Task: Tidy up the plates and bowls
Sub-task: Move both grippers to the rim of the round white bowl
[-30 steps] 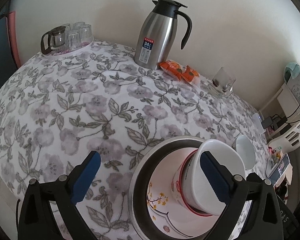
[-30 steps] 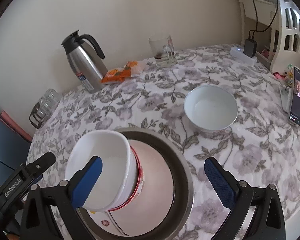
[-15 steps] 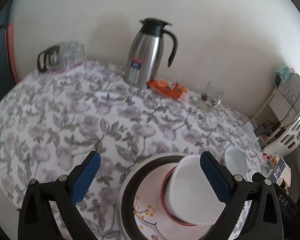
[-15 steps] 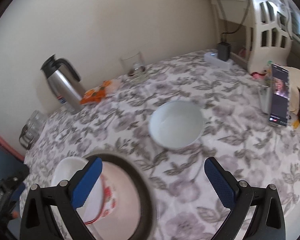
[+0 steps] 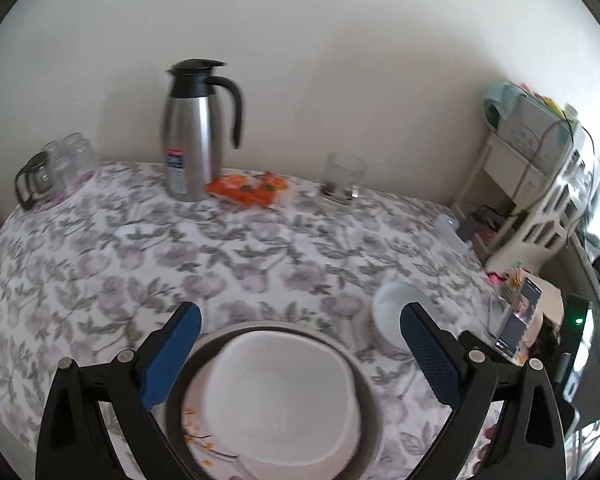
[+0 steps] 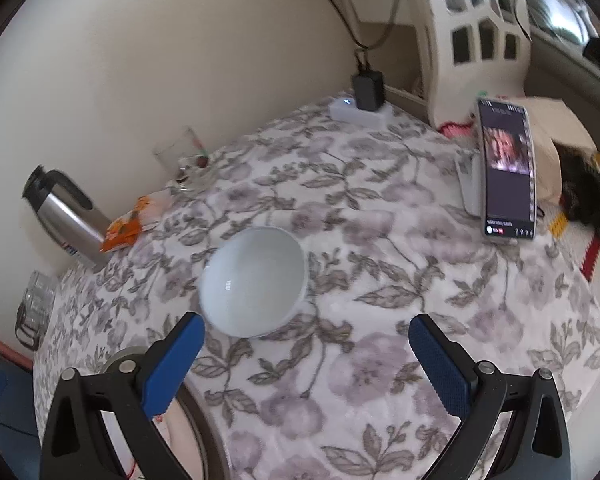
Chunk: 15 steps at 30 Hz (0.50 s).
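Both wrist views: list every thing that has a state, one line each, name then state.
left gripper: open, holding nothing, above the stack.
right gripper: open, holding nothing.
red-rimmed bowl: upright on the floral plate.
floral plate: inside the metal basin.
metal basin: on the table, holding the stack.
white bowl: upright, empty, alone on the tablecloth.
thermal carafe: upright, lid shut.
phone: propped up, screen lit.

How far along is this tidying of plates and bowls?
Partly done. A white bowl already sits on the flowered white plate inside the round metal tray. Nothing is in hand: the left gripper and the right gripper are both open and empty. Left: the pale white bowl alone on the floral tablecloth, just ahead of the right gripper.
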Tool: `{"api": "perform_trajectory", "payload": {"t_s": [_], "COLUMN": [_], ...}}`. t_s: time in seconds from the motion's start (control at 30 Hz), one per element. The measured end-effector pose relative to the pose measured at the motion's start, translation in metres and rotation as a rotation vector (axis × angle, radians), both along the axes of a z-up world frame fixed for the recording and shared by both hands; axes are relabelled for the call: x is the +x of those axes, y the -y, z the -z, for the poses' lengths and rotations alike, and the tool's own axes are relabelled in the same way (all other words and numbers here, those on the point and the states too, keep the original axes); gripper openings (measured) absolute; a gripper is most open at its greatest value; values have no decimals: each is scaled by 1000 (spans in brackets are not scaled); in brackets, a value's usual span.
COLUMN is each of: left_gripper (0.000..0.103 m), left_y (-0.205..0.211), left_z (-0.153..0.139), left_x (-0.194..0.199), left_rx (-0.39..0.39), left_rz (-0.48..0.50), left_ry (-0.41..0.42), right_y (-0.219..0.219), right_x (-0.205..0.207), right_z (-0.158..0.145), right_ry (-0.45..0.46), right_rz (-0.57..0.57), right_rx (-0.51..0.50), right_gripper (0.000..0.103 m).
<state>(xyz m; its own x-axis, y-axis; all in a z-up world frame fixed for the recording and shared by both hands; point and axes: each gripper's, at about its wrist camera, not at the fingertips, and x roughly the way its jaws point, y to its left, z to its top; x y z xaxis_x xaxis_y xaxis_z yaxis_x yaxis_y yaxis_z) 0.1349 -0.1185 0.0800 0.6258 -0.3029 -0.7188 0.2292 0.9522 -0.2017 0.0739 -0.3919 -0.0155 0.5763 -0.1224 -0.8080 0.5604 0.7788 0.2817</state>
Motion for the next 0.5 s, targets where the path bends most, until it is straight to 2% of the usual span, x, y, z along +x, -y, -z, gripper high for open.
{"api": "perform_trajectory", "payload": {"t_s": [0.23, 0.5], "left_gripper": [100, 99], "left_y": [50, 101], "left_z": [5, 27], "left_x": [13, 28], "left_rx": [43, 76], "left_rz": [54, 77], "left_ry": [-44, -110], "right_y": [26, 41], "right_x": [0, 5], "right_z": [12, 25], "right_ry": [7, 46], "right_rz": [58, 68], "right_rx": [36, 67], "right_gripper": [103, 103]}}
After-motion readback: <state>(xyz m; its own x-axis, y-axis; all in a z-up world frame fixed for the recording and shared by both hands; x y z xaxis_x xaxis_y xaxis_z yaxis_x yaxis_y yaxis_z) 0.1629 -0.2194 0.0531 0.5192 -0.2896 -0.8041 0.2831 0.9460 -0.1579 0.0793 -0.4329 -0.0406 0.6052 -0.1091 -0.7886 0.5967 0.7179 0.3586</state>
